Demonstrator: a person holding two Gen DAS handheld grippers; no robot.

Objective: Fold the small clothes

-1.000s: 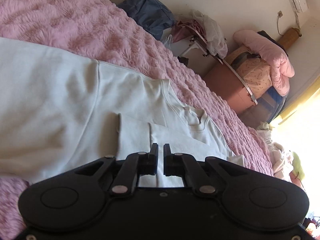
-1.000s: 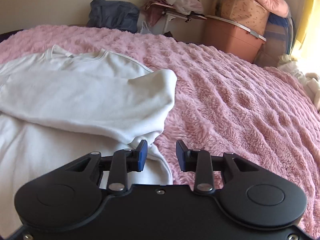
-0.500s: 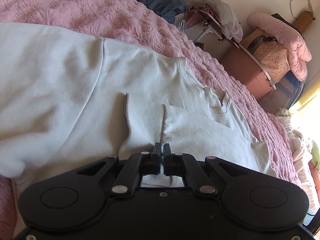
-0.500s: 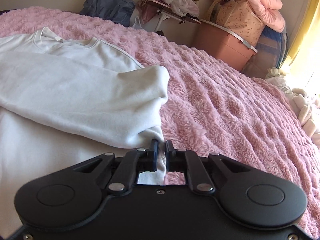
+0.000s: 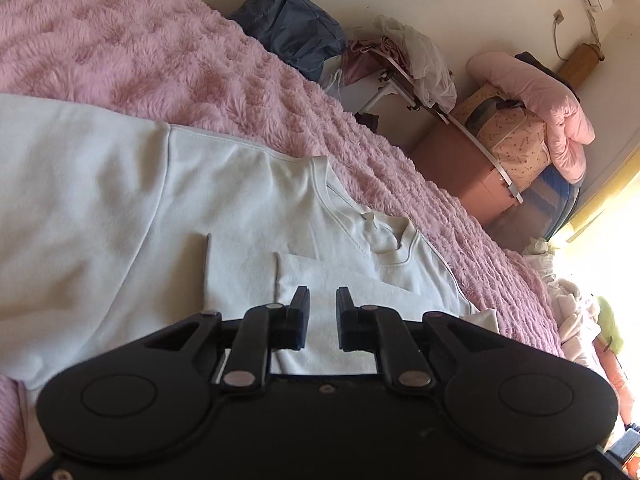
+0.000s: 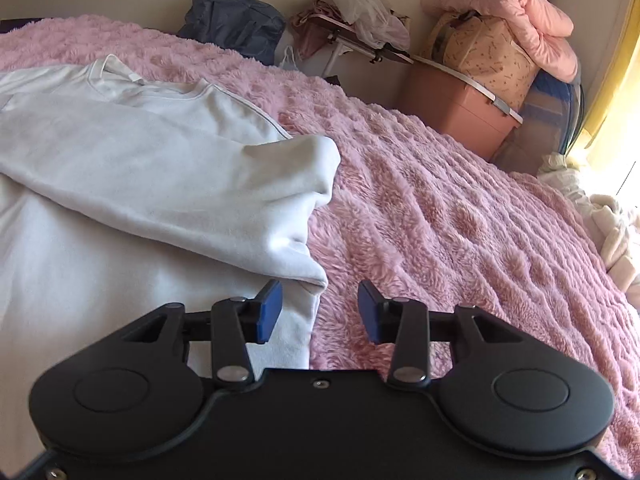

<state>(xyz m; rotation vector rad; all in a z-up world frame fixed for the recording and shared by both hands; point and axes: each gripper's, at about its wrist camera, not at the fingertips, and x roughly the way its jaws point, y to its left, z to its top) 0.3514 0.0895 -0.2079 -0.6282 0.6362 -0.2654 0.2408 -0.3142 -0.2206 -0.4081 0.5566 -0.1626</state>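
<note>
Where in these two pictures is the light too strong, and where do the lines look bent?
Left wrist view: the window corner at right is blown out to white; the pink fluffy blanket bends strongly from fisheye distortion. Right wrist view: glare again at the right edge; the white long-sleeved sweatshirt stays evenly lit and sharp.

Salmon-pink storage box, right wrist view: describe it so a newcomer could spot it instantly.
Look past the far edge of the fluffy pink blanket to the clutter against the back wall. The salmon-pink storage box stands on the floor there, right of the small folding table. It is the only hard-sided, plain box: a patterned beige bag sits on its lid, topped by a pink quilt.
</note>
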